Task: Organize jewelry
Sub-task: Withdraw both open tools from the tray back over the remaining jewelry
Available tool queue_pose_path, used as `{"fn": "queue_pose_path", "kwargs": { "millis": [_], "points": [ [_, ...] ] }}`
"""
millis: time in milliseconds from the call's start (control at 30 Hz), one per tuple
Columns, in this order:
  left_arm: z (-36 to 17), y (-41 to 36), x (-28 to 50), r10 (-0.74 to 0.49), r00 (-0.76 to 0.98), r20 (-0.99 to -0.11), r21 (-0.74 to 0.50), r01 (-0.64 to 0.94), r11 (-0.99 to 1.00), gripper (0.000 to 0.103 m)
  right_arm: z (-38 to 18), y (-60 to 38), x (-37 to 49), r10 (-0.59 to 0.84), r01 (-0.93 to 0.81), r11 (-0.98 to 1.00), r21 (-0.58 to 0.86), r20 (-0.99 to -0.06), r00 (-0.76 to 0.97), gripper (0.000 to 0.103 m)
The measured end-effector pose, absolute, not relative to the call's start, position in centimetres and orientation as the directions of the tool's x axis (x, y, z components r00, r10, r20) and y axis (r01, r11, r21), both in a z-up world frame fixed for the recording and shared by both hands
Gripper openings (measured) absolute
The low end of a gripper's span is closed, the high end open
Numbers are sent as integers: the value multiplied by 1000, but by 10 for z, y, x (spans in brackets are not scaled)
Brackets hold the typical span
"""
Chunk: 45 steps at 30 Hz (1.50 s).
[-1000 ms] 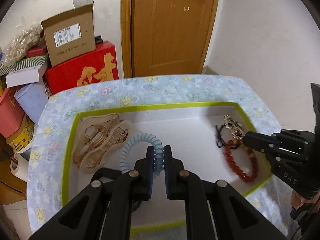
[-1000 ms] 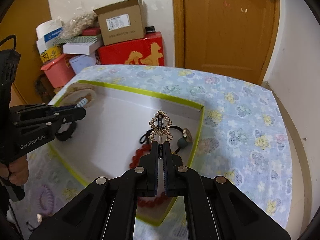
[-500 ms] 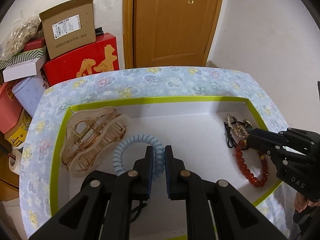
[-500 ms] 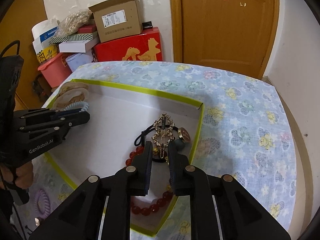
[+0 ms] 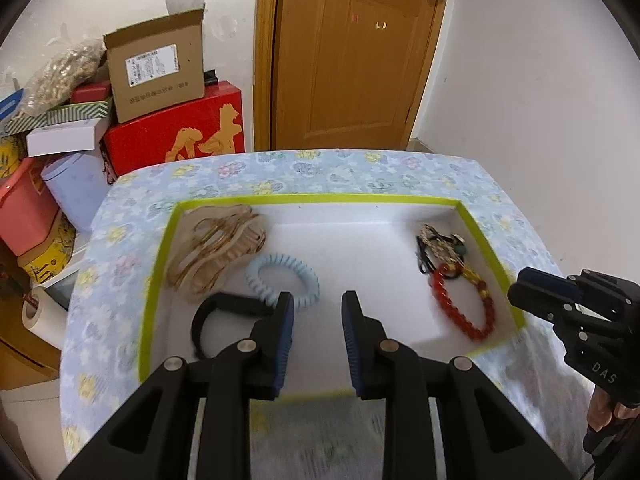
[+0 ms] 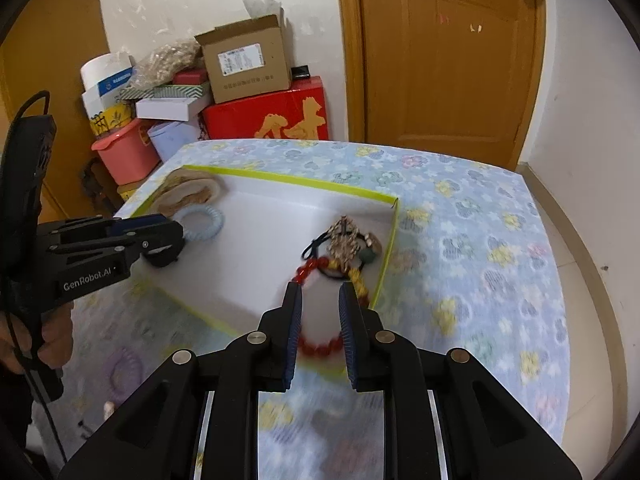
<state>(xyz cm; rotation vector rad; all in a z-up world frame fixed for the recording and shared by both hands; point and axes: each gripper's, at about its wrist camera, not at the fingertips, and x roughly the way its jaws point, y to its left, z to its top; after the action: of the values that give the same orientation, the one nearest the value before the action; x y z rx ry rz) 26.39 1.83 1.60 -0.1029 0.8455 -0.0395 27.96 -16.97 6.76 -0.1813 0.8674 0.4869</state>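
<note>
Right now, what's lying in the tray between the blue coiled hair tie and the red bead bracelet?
Nothing: the left wrist view shows only bare white tray floor between the blue hair tie and the red bracelet.

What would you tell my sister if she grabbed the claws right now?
Left claw: open, empty, over the tray. Right claw: open, empty, near the red bead bracelet.
In the tray: tan hair clip, blue coil hair tie, black band on one side; bracelet and gold ornament on the other.
Left: a purple coil tie lies outside on the cloth.
</note>
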Motion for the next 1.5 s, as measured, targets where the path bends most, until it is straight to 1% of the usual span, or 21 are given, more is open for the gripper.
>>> {"fn": "queue_pose_path", "kwargs": {
  "millis": [167,333,600,833,1167,1500],
  "points": [
    [28,15,226,-64,680,-731,-105,-20,994,26,80,-176,243,348,-489,871,38,-750,562,21],
    [34,6,189,-47,682,-730,-90,-27,996,26,89,-184,205,355,-491,870,36,-738,575,26],
    [43,-4,130,-47,705,-707,-99,-33,995,26,90,-199,151,371,-493,868,56,-734,569,26],
    [36,-4,92,-54,707,-706,-119,-43,992,26,86,-209,116,380,-494,866,74,-740,556,27],
    [29,-6,52,-68,710,-701,-143,-47,989,26,78,-212,91,401,-512,854,98,-751,525,27],
    [16,-5,46,-87,688,-720,-166,-49,985,26,69,-205,91,416,-536,837,111,-764,492,27]
  ]
}}
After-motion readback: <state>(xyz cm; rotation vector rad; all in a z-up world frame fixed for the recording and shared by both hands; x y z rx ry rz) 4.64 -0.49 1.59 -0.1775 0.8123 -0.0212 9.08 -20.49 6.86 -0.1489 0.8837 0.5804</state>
